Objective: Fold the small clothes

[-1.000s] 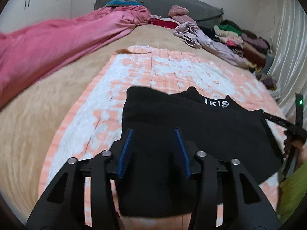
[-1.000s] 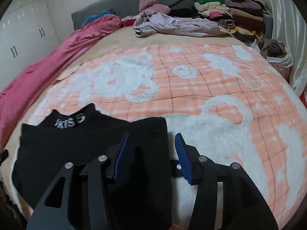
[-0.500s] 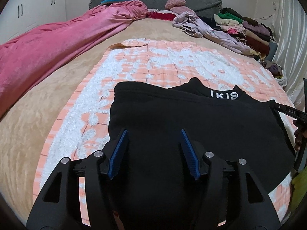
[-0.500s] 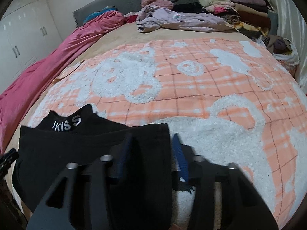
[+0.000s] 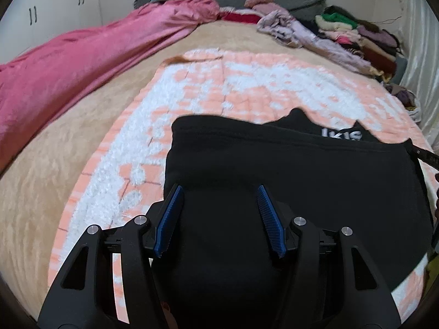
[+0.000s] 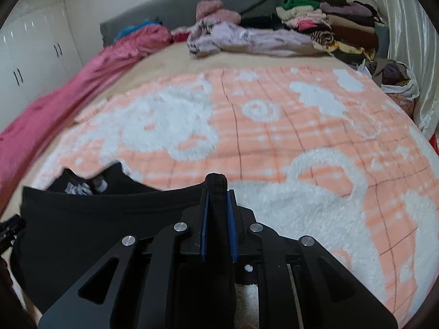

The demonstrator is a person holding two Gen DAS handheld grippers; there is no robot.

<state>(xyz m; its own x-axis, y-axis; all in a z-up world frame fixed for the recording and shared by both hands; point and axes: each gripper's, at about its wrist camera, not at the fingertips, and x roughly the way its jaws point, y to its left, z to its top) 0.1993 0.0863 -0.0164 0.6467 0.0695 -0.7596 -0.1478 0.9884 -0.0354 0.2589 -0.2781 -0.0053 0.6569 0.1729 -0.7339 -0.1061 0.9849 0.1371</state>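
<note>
the right tongs (image 6: 218,213), just closing, pinch the black fleece garment's (image 5: 301,181) right corner, while the left tongs (image 5: 219,219), gaping, straddle its left edge.

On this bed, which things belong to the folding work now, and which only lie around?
Job:
- black top
- right gripper, shut on its corner
- left gripper, open over it
- peach blanket beneath

Lying about:
- pink quilt
- clothes pile
- lilac garment
</note>
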